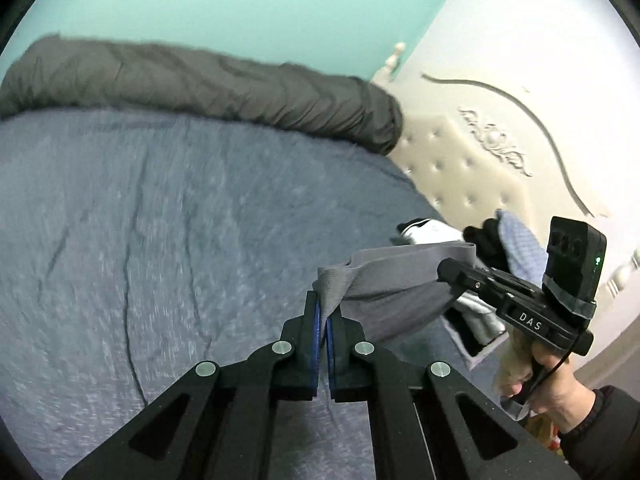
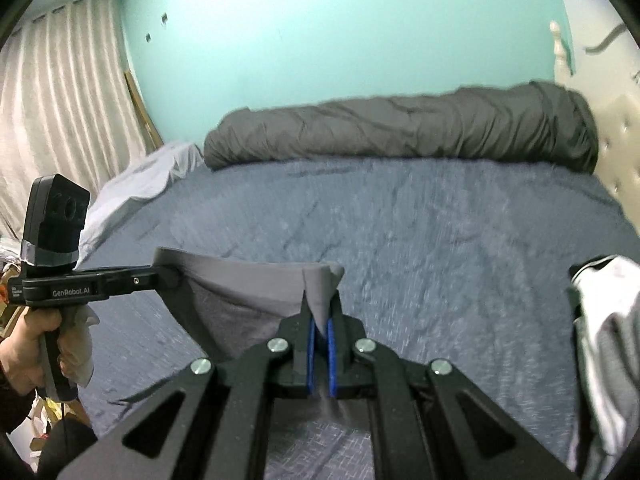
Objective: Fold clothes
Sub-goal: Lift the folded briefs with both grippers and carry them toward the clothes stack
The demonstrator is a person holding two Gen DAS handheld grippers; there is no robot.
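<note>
My left gripper [image 1: 325, 320] and right gripper [image 2: 321, 320] each have their jaws clamped on a top corner of the grey garment [image 2: 248, 292], stretched between them above the bed [image 2: 400, 216]. I judge folding barely begun: no crease made, and a clothes pile [image 2: 604, 340] waits beside.

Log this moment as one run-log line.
left gripper: shut on grey garment | right gripper: shut on grey garment | garment: held between both above bed | pile of clothes: beside
</note>
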